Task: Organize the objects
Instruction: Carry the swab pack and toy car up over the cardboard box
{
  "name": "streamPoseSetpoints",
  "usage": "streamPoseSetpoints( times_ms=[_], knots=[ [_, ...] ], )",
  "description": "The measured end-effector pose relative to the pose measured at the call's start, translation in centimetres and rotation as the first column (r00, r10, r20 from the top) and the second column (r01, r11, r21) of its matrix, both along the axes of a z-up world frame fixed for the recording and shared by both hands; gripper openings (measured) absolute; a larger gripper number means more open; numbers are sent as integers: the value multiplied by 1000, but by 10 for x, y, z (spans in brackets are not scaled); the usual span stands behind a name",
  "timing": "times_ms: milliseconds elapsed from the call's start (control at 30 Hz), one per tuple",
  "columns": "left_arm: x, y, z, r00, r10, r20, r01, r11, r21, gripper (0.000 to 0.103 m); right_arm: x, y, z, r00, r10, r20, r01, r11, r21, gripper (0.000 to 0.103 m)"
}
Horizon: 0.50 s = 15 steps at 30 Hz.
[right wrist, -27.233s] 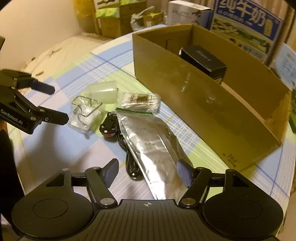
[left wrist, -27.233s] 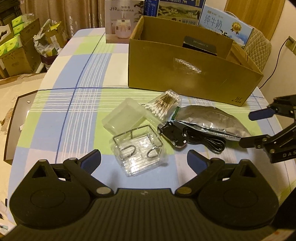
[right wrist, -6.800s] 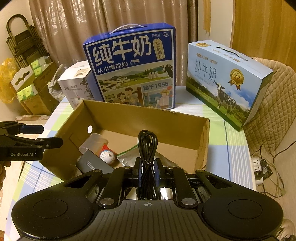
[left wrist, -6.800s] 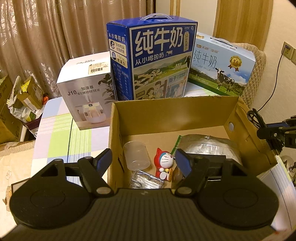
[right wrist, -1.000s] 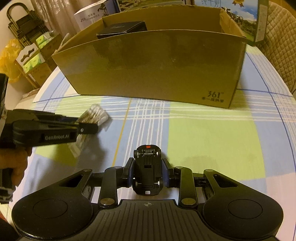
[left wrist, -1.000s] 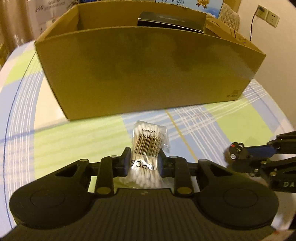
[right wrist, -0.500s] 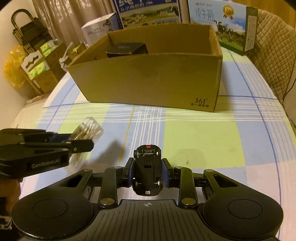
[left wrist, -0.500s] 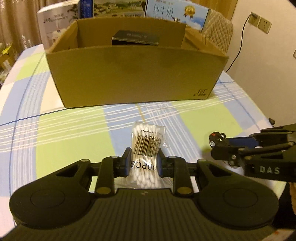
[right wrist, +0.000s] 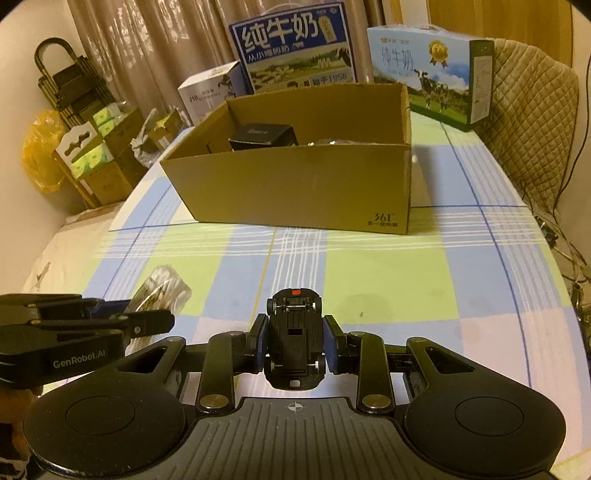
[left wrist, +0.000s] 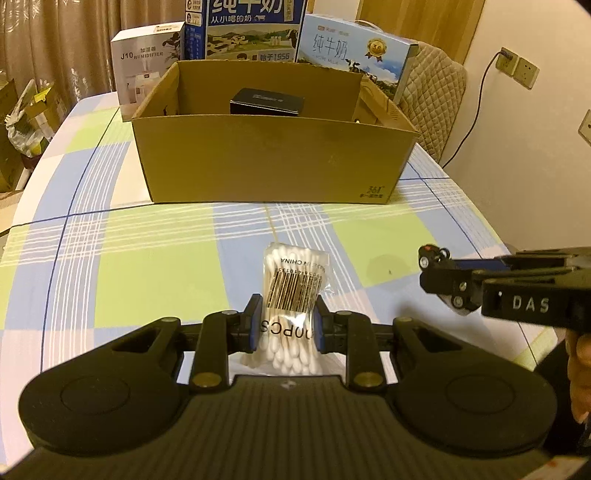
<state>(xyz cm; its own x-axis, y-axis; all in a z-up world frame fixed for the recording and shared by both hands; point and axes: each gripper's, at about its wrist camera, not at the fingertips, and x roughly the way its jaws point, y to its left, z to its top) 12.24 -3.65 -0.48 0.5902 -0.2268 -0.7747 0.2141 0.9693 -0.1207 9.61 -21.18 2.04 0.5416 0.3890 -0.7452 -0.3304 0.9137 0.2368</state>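
My left gripper (left wrist: 287,322) is shut on a clear bag of cotton swabs (left wrist: 293,291) with a barcode label, held above the checked tablecloth. My right gripper (right wrist: 294,341) is shut on a small black toy car (right wrist: 294,345), underside up, also off the table. Each gripper shows in the other's view: the right gripper (left wrist: 443,280) at the right edge, the left gripper (right wrist: 147,321) at the lower left with the cotton swabs (right wrist: 162,290). Ahead stands an open cardboard box (left wrist: 269,162) with a black box (left wrist: 267,102) inside.
Behind the cardboard box stand a white humidifier box (left wrist: 147,66) and two milk cartons (left wrist: 251,29). A quilted chair (right wrist: 528,122) is at the far right. Stacked boxes and a yellow bag (right wrist: 40,151) sit on the floor left of the table (right wrist: 388,266).
Both grippers have risen and drawn back from the cardboard box, each still holding its object. The box interior and the cartons behind it have come into view.
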Motion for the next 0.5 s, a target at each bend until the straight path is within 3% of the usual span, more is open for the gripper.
streamPoseSetpoints(
  times_ms=[500],
  knots=[
    [-28,-10,11,1000,-2,2,2,1000,-11,22,-12,-10,11,1000,0,25,0,1000,8,27]
  ],
)
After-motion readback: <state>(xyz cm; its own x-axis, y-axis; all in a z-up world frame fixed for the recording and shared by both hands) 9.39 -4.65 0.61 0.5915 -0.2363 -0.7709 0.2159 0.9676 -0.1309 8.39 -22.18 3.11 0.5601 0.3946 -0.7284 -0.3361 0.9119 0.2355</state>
